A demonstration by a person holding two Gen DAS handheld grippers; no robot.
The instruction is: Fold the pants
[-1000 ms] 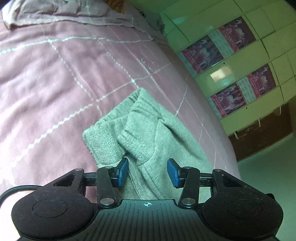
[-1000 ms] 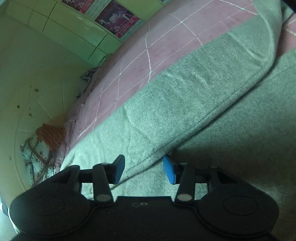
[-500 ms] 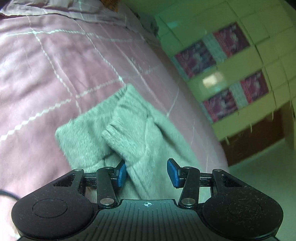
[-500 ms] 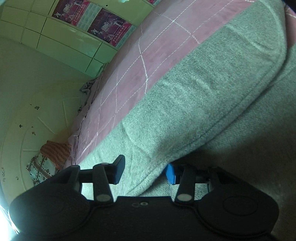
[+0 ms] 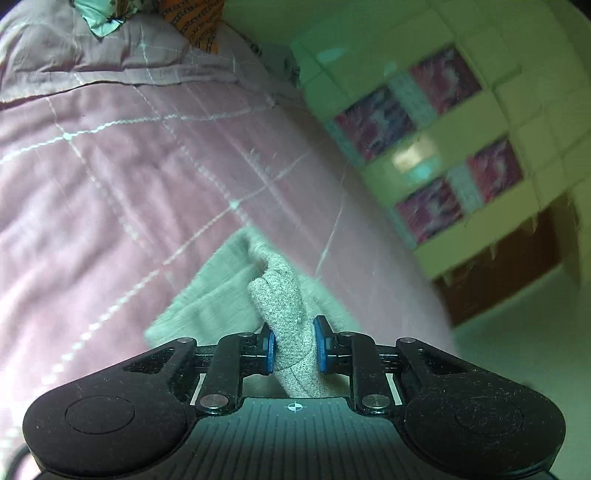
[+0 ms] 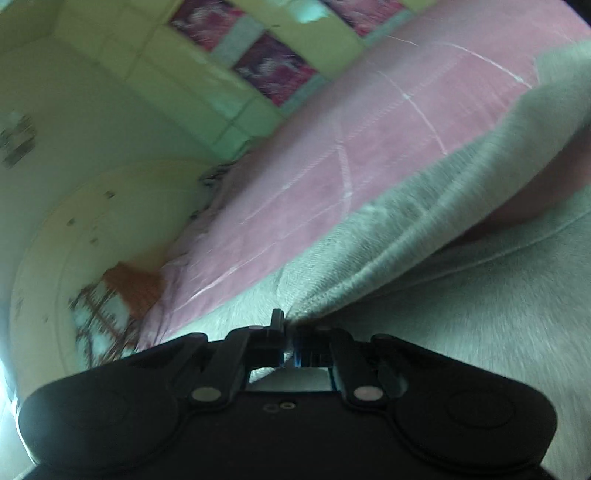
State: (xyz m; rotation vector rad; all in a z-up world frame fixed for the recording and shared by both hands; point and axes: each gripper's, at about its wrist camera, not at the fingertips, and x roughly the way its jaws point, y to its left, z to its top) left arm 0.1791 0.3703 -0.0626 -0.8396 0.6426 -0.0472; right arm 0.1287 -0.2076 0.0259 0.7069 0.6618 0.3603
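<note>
Pants: grey-green knit, fuzzy and ribbed, lying on the bed near its wall-side edge; one bunched fold stands up as a rounded ridge.
Left gripper: blue pads pressed on either side of that ridge, clamped on the cloth.
Right gripper: jaws drawn nearly together, pinching a corded seam edge of the pants; fabric fans out from the pinch.
Bedspread: pink quilt, white zigzag stitching in a grid.
Wall: pale green tiles, magenta patterned panels.
Hard to make out: both views motion-blurred; orange patterned cloth cut off at the frame top.
</note>
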